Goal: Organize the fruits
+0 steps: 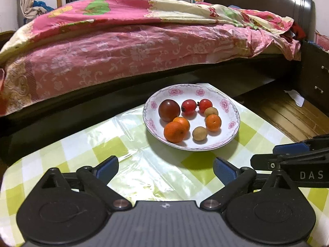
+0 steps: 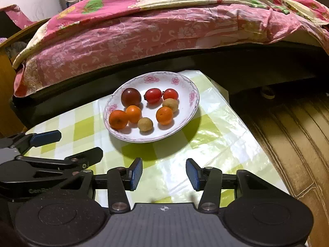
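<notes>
From my seat, the plate [image 1: 233, 111] sits on the table [image 1: 115, 131], toward its far edge; the fruits [image 1: 174, 132] lie in it; the bed [image 1: 127, 47] stands behind the table; both grippers hover before the plate.

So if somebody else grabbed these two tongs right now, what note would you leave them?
Left tongs: open, empty, above the table short of the plate.
Right tongs: open, empty, alongside, also short of the plate.
All fruit sits in the plate on the checked table: one dark tomato, two red tomatoes, three oranges, two brown longans.
Done: nothing gripped; whether any sorting is done, I can't tell.
Left: group like with like, if that's the plan.
</notes>
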A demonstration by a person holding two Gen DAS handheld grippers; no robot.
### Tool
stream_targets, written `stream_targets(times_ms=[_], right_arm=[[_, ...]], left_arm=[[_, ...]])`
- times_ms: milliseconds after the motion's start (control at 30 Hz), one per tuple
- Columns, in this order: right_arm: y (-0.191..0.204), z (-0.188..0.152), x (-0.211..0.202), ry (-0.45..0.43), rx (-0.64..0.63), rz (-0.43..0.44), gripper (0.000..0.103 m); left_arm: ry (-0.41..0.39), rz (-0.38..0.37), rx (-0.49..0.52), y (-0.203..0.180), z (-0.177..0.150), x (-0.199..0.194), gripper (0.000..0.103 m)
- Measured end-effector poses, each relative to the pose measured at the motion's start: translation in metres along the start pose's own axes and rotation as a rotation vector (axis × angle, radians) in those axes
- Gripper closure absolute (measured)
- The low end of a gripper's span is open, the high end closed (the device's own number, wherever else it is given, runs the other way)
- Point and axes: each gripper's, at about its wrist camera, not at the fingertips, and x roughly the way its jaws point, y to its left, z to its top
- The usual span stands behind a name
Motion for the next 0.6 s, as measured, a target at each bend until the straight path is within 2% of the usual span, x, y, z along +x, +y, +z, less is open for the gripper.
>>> stream_targets(times_ms=[600], right_arm=[[0.010, -0.033, -0.028, 0.013, 0.023, -0.010, 0.058]], left_arm=[[0.008, 0.050, -0.006, -0.006, -0.025, -0.036, 0.000]])
